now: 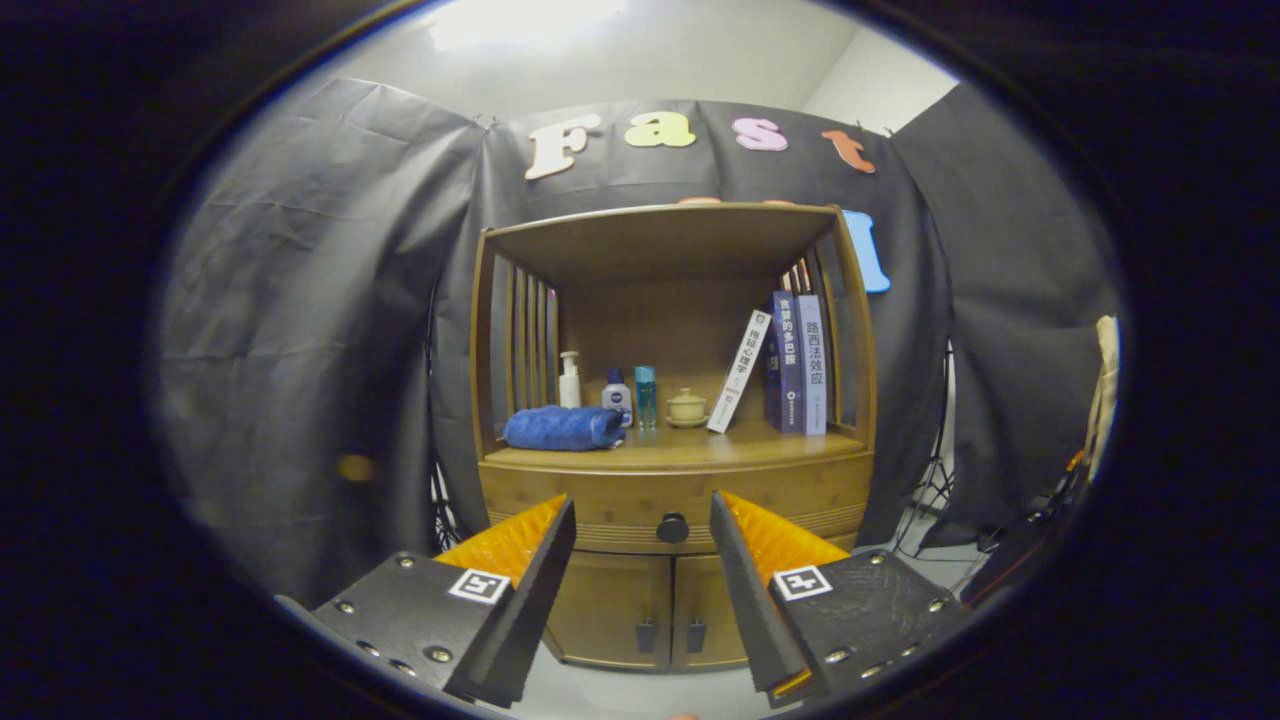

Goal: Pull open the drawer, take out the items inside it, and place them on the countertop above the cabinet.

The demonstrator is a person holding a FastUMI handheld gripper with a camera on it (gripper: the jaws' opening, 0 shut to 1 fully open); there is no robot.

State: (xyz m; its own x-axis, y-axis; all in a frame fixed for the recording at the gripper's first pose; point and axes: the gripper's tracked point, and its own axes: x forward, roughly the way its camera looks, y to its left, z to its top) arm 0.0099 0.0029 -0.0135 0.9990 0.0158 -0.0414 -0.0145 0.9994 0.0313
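Note:
A wooden cabinet stands ahead of me with its drawer (600, 505) closed, so nothing of its contents shows. The drawer's round dark knob (672, 527) sits in line with the gap between my fingers, some way beyond the tips. My gripper (640, 512) is open and holds nothing. The countertop (690, 447) above the drawer carries a folded blue towel (563, 427) on its left. Behind the towel stand a white pump bottle (569, 380), a small white bottle (616, 395), a blue bottle (645, 396) and a lidded cup on a saucer (686, 407).
Several books (790, 362) stand at the countertop's right, one leaning (738, 371). A slatted side wall and a top board frame the shelf. Below the drawer are two cupboard doors (650, 610) with dark handles. Stands and cables (1030, 530) lie on the floor to the right.

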